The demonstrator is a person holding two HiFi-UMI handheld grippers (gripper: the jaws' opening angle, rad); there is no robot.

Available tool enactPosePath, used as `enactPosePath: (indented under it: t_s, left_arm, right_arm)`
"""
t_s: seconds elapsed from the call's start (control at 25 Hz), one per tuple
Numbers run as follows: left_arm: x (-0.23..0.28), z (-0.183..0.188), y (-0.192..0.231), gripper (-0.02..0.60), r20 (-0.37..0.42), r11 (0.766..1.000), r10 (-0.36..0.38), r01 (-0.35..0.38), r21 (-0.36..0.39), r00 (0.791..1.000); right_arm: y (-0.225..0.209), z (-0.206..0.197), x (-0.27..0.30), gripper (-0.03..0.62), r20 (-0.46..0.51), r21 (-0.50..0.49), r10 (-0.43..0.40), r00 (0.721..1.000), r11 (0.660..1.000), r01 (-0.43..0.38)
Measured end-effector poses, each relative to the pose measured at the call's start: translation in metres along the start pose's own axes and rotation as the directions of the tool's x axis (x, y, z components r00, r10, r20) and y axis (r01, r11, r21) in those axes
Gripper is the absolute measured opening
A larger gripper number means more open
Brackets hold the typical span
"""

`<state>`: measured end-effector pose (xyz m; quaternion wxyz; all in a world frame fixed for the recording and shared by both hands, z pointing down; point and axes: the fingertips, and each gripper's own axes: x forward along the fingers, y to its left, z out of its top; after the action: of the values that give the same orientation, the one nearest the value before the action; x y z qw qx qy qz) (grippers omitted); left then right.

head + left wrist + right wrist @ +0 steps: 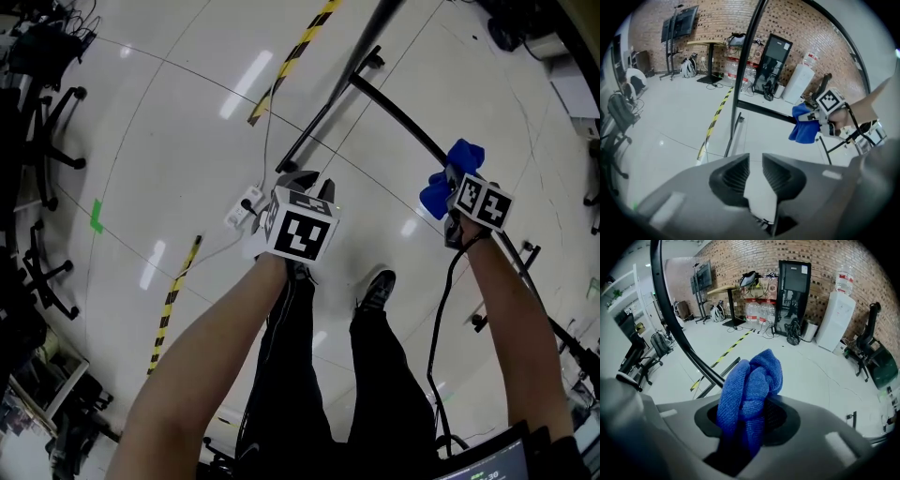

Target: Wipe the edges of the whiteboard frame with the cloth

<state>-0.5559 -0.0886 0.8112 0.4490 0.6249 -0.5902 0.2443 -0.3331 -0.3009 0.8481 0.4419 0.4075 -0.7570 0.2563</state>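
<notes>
A bunched blue cloth (750,390) sticks up out of my right gripper (750,416), which is shut on it. In the head view the cloth (438,195) and right gripper (457,184) sit right at the curved black whiteboard frame edge (398,111); whether the cloth touches it I cannot tell. That black frame bar (675,329) runs just left of the cloth in the right gripper view. My left gripper (307,180) hovers over the floor left of the frame, shut, with nothing between its ribbed fingers (733,177). From it I see the cloth (804,127) against the frame's bar (764,111).
Office chairs (42,141) line the left side. Yellow-black tape (173,300) and a white power strip (246,208) with a cable lie on the floor. The person's legs (375,375) stand below the grippers. A water dispenser (836,317) stands by the brick wall.
</notes>
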Motion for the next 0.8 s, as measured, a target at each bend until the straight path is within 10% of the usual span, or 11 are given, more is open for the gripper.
enactPosePath:
  t_s: [0.8]
  left_arm:
    - [-0.025,-0.016,0.066,0.08,-0.014,1.0,-0.02,0.02,-0.02,1.0]
  right_arm:
    - [0.086,0.05,0.031,0.15,-0.026,-0.05,0.011,1.0,0.999,-0.012]
